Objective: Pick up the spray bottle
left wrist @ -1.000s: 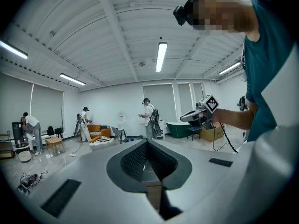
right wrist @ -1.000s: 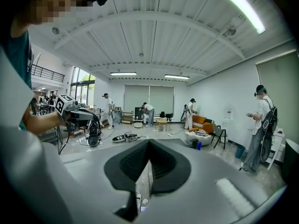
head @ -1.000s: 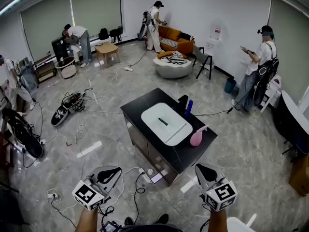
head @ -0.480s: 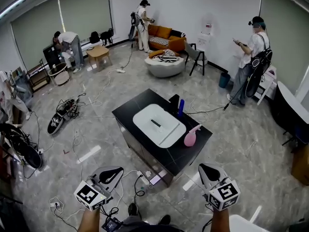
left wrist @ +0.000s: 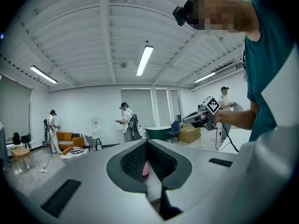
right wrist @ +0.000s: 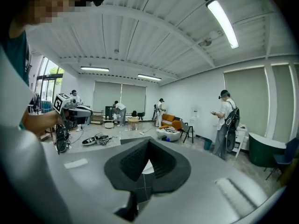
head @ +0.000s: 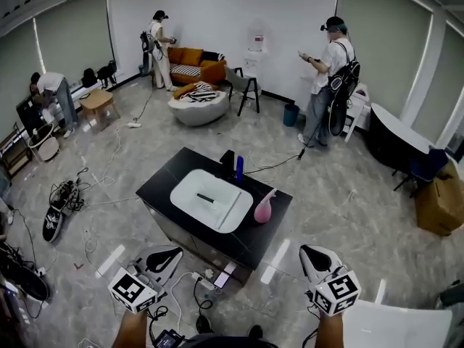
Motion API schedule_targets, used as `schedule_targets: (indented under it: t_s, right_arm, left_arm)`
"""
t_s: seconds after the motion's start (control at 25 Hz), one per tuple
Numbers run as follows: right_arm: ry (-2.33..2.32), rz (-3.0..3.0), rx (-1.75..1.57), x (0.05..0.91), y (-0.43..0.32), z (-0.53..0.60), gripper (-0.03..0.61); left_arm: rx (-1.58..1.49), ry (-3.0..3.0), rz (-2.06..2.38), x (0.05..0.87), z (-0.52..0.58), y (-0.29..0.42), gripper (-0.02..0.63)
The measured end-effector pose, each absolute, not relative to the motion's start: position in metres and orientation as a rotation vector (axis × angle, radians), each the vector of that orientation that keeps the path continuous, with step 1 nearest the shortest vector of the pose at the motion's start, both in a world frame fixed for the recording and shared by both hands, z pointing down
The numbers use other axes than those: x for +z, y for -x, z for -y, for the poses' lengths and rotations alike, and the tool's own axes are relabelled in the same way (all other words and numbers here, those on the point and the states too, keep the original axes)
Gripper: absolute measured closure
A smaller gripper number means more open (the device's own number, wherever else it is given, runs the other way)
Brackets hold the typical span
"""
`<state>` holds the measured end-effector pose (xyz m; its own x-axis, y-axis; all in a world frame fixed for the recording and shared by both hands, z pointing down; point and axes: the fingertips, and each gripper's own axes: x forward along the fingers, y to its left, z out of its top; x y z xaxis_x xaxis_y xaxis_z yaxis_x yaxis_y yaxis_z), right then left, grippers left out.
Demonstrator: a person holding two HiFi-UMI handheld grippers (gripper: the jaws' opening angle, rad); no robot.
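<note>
A pink spray bottle (head: 262,207) stands upright on the right part of a black counter (head: 275,201), beside a white sink basin (head: 185,195). Both grippers hang low in the head view, well short of the counter: my left gripper (head: 165,256) at lower left, my right gripper (head: 313,256) at lower right. Each has its jaws shut with nothing held. In the left gripper view a sliver of the pink bottle (left wrist: 145,168) shows far off through the notch behind my left gripper's (left wrist: 148,141) shut tips. My right gripper (right wrist: 149,141) points toward the basin.
A blue bottle (head: 239,169) and a dark object (head: 228,161) stand at the counter's back edge. A power strip (head: 217,278) and cables lie on the floor before the counter. A white tabletop corner (head: 399,328) is at lower right. Several people stand around the room.
The counter and the bottle have slid left in the head view as the view swung right. Both grippers stay shut near the bottom edge.
</note>
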<state>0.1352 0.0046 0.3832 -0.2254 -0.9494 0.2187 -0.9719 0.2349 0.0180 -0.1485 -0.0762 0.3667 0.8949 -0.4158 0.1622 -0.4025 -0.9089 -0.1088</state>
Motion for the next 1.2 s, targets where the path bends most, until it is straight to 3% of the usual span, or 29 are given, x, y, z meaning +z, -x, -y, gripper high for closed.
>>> schedule_targets:
  t_s: [0.84,1.2]
  right_arm:
    - [-1.990,2.127,0.177,0.386,-0.077,0.032,0.568]
    - [-1.871,2.226,0.177,0.395,-0.108,0.104,0.568]
  left_arm:
    - [-0.197,3.013,-0.349,0.363,0.161,0.177,0.609]
    - [-0.220,3.014,-0.470,0.371,0.210,0.150,0.609]
